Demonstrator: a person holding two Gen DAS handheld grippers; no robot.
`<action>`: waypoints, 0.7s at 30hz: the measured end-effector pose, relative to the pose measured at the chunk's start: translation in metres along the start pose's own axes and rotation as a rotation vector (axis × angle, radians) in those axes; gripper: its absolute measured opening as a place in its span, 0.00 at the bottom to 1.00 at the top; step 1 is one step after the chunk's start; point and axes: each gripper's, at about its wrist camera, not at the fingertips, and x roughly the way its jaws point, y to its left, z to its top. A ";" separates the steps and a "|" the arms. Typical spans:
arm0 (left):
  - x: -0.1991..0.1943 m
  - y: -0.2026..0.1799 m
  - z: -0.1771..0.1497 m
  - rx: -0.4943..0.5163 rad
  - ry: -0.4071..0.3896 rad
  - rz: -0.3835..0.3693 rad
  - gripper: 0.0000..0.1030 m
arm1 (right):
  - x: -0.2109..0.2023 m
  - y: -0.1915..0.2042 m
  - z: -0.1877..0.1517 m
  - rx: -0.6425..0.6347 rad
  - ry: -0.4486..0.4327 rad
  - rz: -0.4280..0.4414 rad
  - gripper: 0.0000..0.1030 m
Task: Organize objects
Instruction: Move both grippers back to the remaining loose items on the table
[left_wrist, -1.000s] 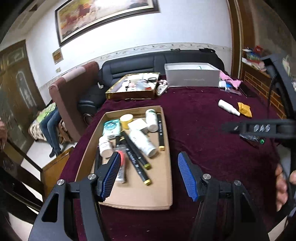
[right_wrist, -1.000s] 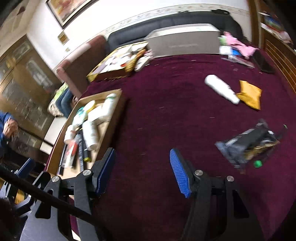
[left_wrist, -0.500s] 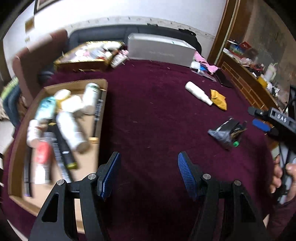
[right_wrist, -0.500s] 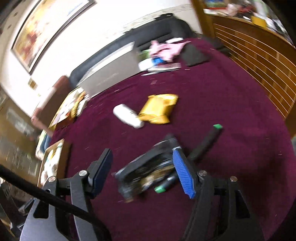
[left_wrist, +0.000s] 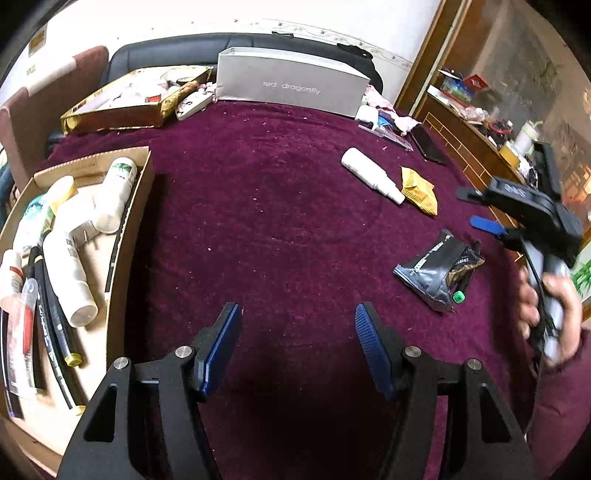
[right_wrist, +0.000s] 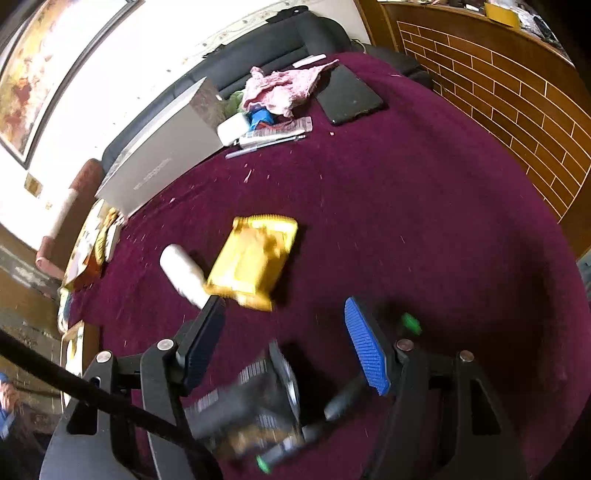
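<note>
Jaws of both grippers stand apart, gripping nothing. The left gripper (left_wrist: 297, 341) hovers over bare maroon tabletop (left_wrist: 266, 206), beside the cardboard tray (left_wrist: 138, 206) of bottles and markers. The right gripper (right_wrist: 284, 341) hangs above the black packet (right_wrist: 251, 402) and green-capped markers (right_wrist: 341, 400); the yellow packet (right_wrist: 255, 262) and white bottle (right_wrist: 183, 275) lie beyond.

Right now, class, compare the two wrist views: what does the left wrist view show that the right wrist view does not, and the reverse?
Only the left wrist view shows the contents of the cardboard tray, bottles and pens, and the person's hand holding the right claw. Only the right wrist view shows the framed painting. Both share the white bottle, yellow packet, black packet, grey box and maroon cloth.
</note>
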 end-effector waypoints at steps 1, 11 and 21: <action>0.000 0.001 0.000 -0.004 -0.002 0.001 0.56 | 0.004 0.003 0.004 0.005 0.006 -0.007 0.64; -0.005 0.019 0.004 -0.028 -0.028 0.004 0.56 | 0.059 0.132 0.001 -0.410 0.096 -0.035 0.64; -0.004 0.024 0.006 -0.028 -0.021 -0.003 0.56 | 0.094 0.129 -0.014 -0.423 0.194 -0.099 0.26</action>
